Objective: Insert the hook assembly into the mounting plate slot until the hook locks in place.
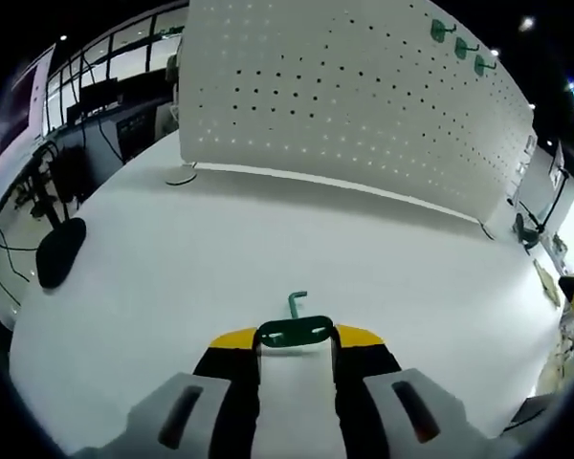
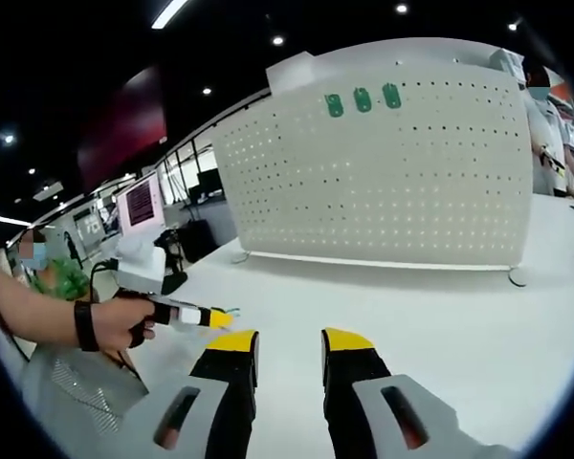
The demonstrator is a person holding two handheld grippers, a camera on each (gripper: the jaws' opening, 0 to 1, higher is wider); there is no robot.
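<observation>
My left gripper (image 1: 295,338) is shut on a green hook assembly (image 1: 289,333), gripping its flat base plate, and the bent stem (image 1: 297,302) points away over the white table. The white perforated mounting plate (image 1: 364,96) stands upright across the table's far side, well beyond the hook. Three green hooks (image 1: 459,46) hang near its top right. In the right gripper view, my right gripper (image 2: 289,342) is open with nothing between its yellow-tipped fingers. A person's hand (image 2: 124,323) holds the left gripper (image 2: 215,318) low at the left. The mounting plate (image 2: 383,182) and its three green hooks (image 2: 363,99) stand ahead.
A black rounded object (image 1: 59,251) lies near the table's left edge. The plate rests on small feet (image 1: 182,174) on the white table (image 1: 220,258). Desks with monitors (image 2: 139,203) and cables stand beyond the left edge. A dark item (image 1: 526,231) sits at the plate's right end.
</observation>
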